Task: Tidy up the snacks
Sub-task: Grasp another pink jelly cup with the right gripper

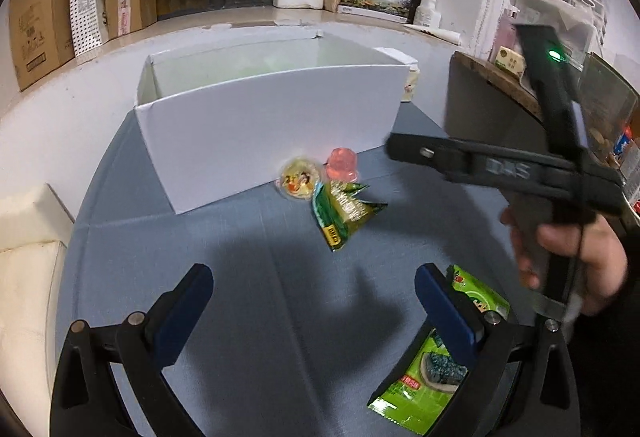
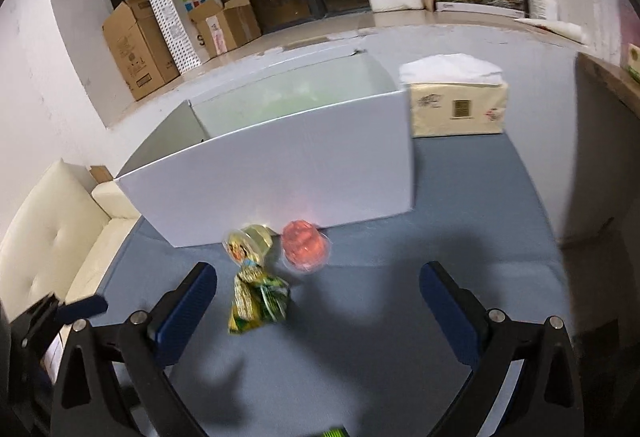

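A white open box (image 1: pixel 264 125) stands on the blue table; it also shows in the right wrist view (image 2: pixel 288 165). In front of it lie a yellow jelly cup (image 1: pixel 299 179) (image 2: pixel 248 243), a pink jelly cup (image 1: pixel 342 163) (image 2: pixel 306 245) and a small green crinkled packet (image 1: pixel 344 211) (image 2: pixel 258 303). A larger green snack packet (image 1: pixel 424 365) lies under my left gripper's right finger. My left gripper (image 1: pixel 314 313) is open and empty above the table. My right gripper (image 2: pixel 318 313) is open and empty just short of the jelly cups; its body shows in the left wrist view (image 1: pixel 500 165).
A tissue pack (image 2: pixel 458 105) lies right of the box. A cream sofa (image 2: pixel 52 229) is at the left table edge. Cardboard boxes (image 2: pixel 136 45) and a paper bag (image 2: pixel 180 13) stand on the window ledge. A wooden shelf (image 1: pixel 504 77) with goods stands at the right.
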`<action>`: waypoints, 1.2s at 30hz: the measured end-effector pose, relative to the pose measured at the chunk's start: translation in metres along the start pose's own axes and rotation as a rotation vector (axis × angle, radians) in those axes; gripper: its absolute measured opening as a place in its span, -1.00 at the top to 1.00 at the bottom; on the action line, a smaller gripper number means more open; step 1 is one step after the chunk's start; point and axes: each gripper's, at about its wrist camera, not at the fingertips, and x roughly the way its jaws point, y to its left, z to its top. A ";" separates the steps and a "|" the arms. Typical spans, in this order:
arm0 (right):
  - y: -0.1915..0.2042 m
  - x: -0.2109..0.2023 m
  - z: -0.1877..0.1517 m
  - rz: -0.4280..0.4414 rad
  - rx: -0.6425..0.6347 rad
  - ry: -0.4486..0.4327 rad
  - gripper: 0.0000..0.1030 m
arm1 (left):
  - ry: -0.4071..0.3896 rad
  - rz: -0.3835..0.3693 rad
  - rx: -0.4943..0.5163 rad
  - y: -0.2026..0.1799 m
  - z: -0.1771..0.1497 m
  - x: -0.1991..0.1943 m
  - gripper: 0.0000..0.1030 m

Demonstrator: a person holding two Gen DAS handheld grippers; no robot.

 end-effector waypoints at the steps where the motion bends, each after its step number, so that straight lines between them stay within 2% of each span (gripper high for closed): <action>1: 0.003 0.006 0.002 -0.011 -0.009 0.003 -0.90 | -0.001 -0.001 -0.008 0.002 -0.001 -0.001 -1.00; 3: 0.006 0.022 0.006 -0.027 -0.006 0.029 -0.68 | -0.001 0.004 -0.027 0.007 -0.001 -0.001 -1.00; 6: 0.011 0.042 0.010 -0.048 -0.014 0.058 -0.64 | -0.005 0.004 -0.047 0.014 -0.003 -0.002 -1.00; 9: 0.019 0.059 0.013 -0.064 -0.046 0.093 -0.39 | -0.005 0.004 -0.064 0.020 -0.004 -0.001 -1.00; 11: 0.022 0.068 0.013 -0.070 -0.060 0.114 -0.31 | -0.002 0.005 -0.073 0.023 -0.004 -0.001 -1.00; 13: 0.022 0.075 0.012 -0.076 -0.064 0.133 -0.12 | 0.002 0.003 -0.082 0.026 -0.004 0.001 -1.00; 15: 0.020 0.084 0.007 -0.072 -0.064 0.168 0.25 | 0.008 -0.007 -0.086 0.027 -0.004 0.003 -1.00; 18: 0.017 0.081 0.007 -0.039 -0.048 0.160 0.29 | 0.019 -0.004 -0.086 0.029 -0.006 0.007 -1.00; 22: 0.016 0.070 0.007 -0.038 -0.071 0.134 0.31 | 0.021 -0.014 -0.108 0.032 -0.003 0.012 -1.00; 25: 0.013 0.052 0.008 -0.006 -0.053 0.096 0.36 | 0.013 -0.010 -0.120 0.034 0.006 0.016 -1.00; 26: 0.011 0.046 0.009 0.000 -0.053 0.091 0.48 | 0.010 -0.006 -0.124 0.034 0.009 0.017 -1.00; 27: 0.010 0.041 0.009 0.003 -0.059 0.085 0.73 | 0.007 0.002 -0.127 0.034 0.014 0.019 -1.00; 28: 0.009 0.037 0.009 0.001 -0.067 0.083 0.78 | 0.005 0.006 -0.127 0.034 0.018 0.021 -1.00; 32: 0.004 0.034 0.005 -0.026 -0.096 0.121 0.80 | 0.019 0.025 -0.134 0.032 0.028 0.034 -1.00; 34: -0.001 0.033 0.006 -0.013 -0.075 0.119 0.74 | 0.021 0.006 -0.137 0.029 0.026 0.036 -1.00; 35: -0.002 0.034 0.006 -0.018 -0.068 0.113 0.48 | 0.024 0.009 -0.133 0.028 0.025 0.037 -1.00; 36: -0.004 0.035 0.007 -0.023 -0.063 0.112 -0.01 | 0.030 0.015 -0.126 0.026 0.022 0.038 -1.00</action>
